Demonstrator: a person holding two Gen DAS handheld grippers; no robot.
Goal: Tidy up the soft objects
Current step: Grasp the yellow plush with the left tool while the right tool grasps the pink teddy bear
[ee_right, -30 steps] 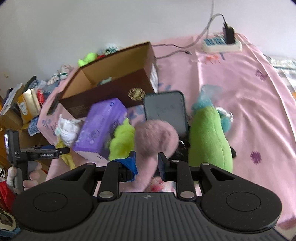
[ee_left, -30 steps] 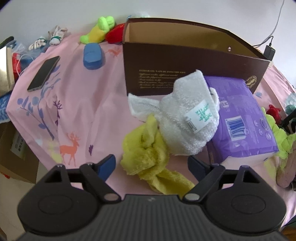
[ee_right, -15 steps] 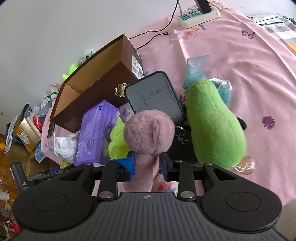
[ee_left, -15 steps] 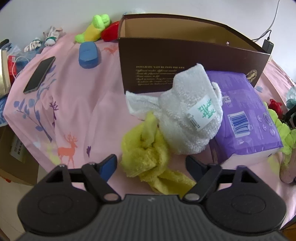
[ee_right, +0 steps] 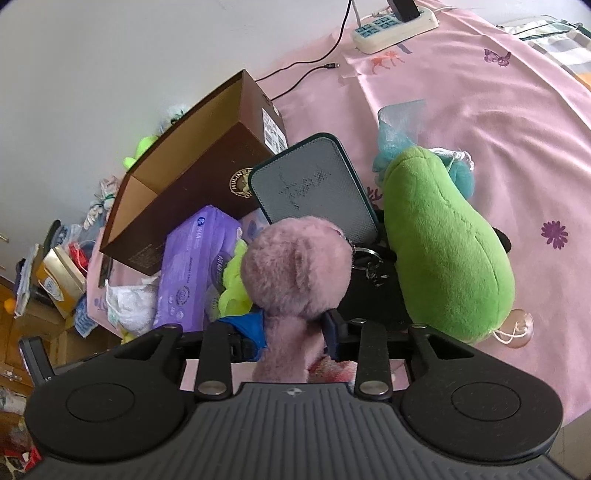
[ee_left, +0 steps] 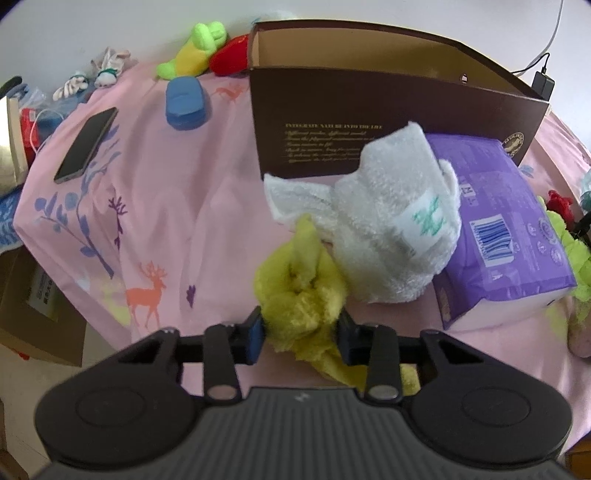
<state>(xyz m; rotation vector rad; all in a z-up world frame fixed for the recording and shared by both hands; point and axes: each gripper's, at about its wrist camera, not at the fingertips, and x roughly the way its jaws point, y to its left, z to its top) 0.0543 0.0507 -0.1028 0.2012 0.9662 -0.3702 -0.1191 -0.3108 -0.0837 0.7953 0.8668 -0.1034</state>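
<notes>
My left gripper (ee_left: pixel 300 334) is shut on a fluffy yellow cloth (ee_left: pixel 301 291) lying at the near edge of the pink sheet. A white towel (ee_left: pixel 395 225) with a green-printed label rests just behind it, against a purple tissue pack (ee_left: pixel 506 225). An open brown box (ee_left: pixel 369 110) stands behind them. My right gripper (ee_right: pixel 295 334) is shut on a pink plush toy (ee_right: pixel 297 266), held above the sheet. To the right of the plush lies a green avocado plush (ee_right: pixel 447 251). The brown box (ee_right: pixel 192 199) and purple pack (ee_right: pixel 192 266) appear to its left.
A phone (ee_left: pixel 85 144), a blue pad (ee_left: pixel 183 101) and a yellow-green plush (ee_left: pixel 192 55) with a red one (ee_left: pixel 231 59) lie on the sheet's far left. A grey mesh device (ee_right: pixel 314 184), black item with keyring (ee_right: pixel 369 266), teal fabric (ee_right: pixel 399 136) and power strip (ee_right: pixel 395 22) sit near the avocado. Cardboard boxes (ee_left: pixel 33 306) stand below the edge.
My left gripper moved forward and closed from wide open onto the yellow cloth. My right gripper keeps its hold on the pink plush and has lifted and turned over the sheet.
</notes>
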